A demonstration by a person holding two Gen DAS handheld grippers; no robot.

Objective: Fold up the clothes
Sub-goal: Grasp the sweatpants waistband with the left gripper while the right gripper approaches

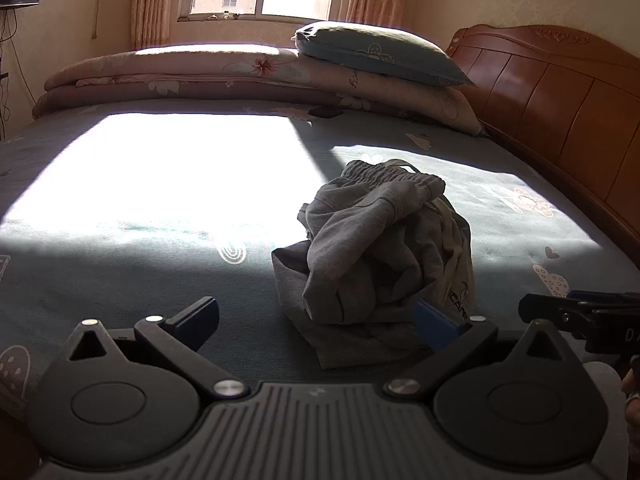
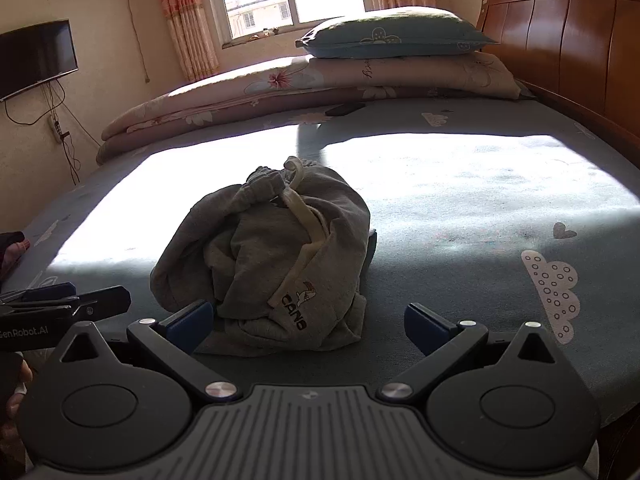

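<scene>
A crumpled grey garment (image 1: 384, 256) with an elastic waistband and a pale drawstring lies heaped on the dark blue bedsheet (image 1: 120, 264). In the right wrist view the same heap (image 2: 272, 268) shows a small printed logo. My left gripper (image 1: 320, 320) stands open just short of the heap's near edge, nothing between its fingers. My right gripper (image 2: 310, 324) is open too, its left finger (image 2: 192, 322) close to the garment's near left corner. Each gripper shows in the other's view, the right gripper (image 1: 576, 316) at the right edge and the left gripper (image 2: 76, 304) at the left edge.
A folded floral quilt (image 1: 192, 76) and a teal pillow (image 1: 376, 52) lie along the far side of the bed. A wooden headboard (image 1: 560, 96) rises at the right. A dark flat object (image 2: 344, 109) lies near the quilt. A wall screen (image 2: 36, 60) hangs at the left.
</scene>
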